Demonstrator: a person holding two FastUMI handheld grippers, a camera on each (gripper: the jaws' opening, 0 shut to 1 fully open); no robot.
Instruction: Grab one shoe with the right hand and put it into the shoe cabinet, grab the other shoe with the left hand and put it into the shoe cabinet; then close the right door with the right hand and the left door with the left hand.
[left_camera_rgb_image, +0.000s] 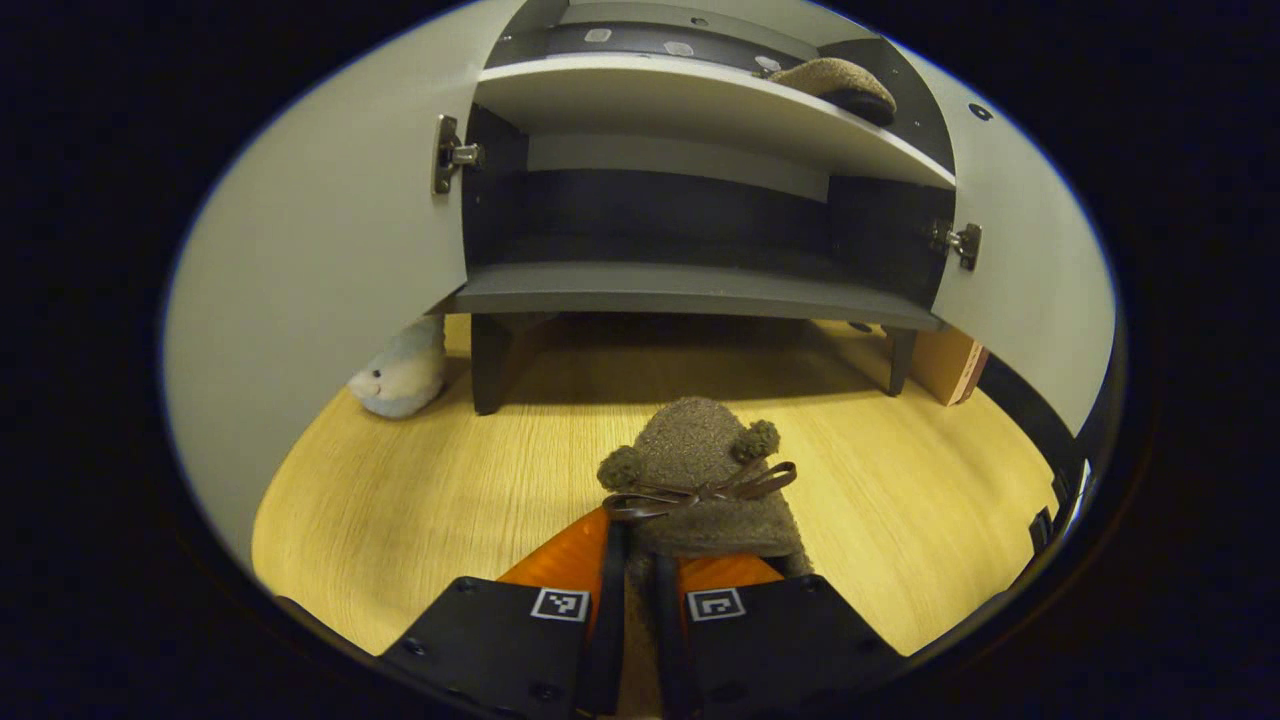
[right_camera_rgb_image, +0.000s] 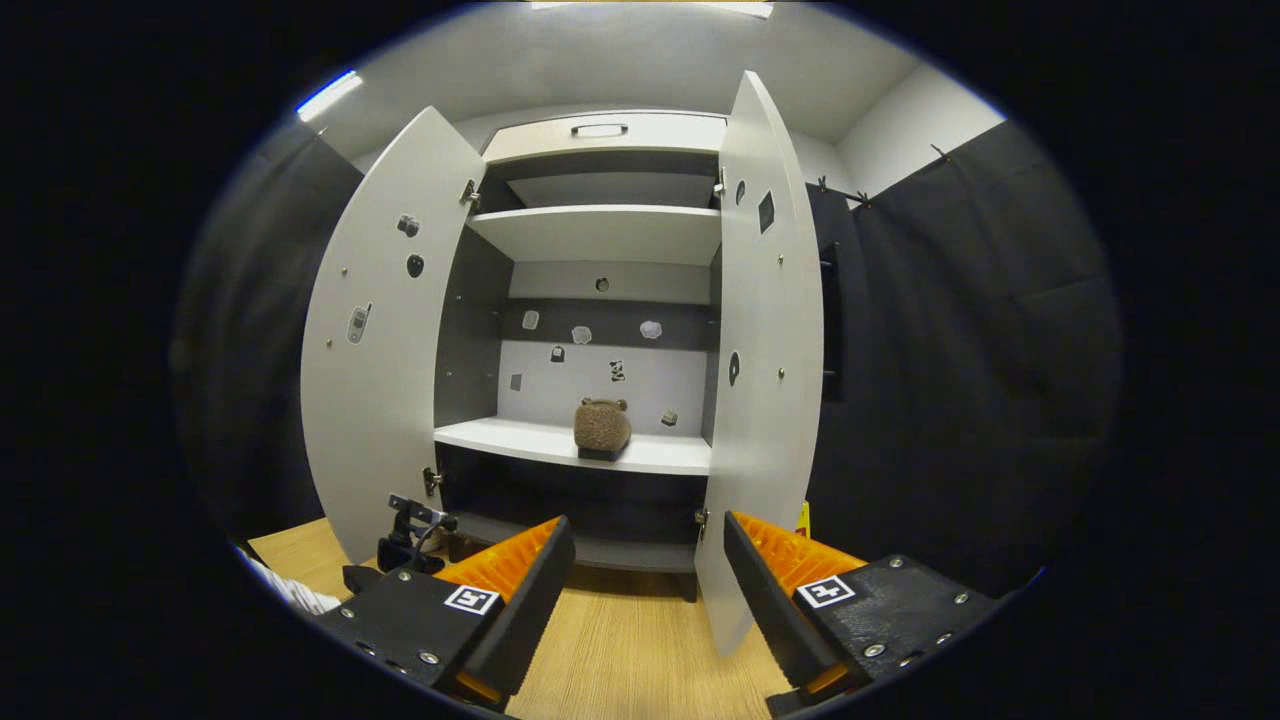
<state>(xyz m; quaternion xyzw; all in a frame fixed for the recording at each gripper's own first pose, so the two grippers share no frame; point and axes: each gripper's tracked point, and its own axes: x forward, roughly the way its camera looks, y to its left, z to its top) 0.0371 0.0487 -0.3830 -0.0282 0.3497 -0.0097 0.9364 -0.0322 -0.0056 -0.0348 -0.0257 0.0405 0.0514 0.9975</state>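
At the bottom centre of the left gripper view, our left gripper (left_camera_rgb_image: 640, 590) has its fingers drawn narrow on the heel end of a brown fuzzy slipper (left_camera_rgb_image: 700, 480), the one with two pom-poms and a ribbon bow, its toe pointing toward the shoe cabinet (left_camera_rgb_image: 690, 290) above. The slipper sits low over the wooden floor (left_camera_rgb_image: 400, 500); we cannot tell whether it has left the boards. The other slipper (right_camera_rgb_image: 601, 427) already rests on the white middle shelf (right_camera_rgb_image: 500, 438), centre of the right gripper view, and at the upper right of the left gripper view. Our right gripper (right_camera_rgb_image: 645, 590) stands wide and empty, lower centre of its view, facing the cabinet between the left door (right_camera_rgb_image: 370, 350) and right door (right_camera_rgb_image: 770, 330), both swung open.

We judge the step in hand to be carrying the second slipper in. To do it well we should lift clear of the floor, keep the toe level, and clear the shelf lip before releasing. A plush toy (left_camera_rgb_image: 400, 375) lies at centre left by the cabinet foot, out of our path
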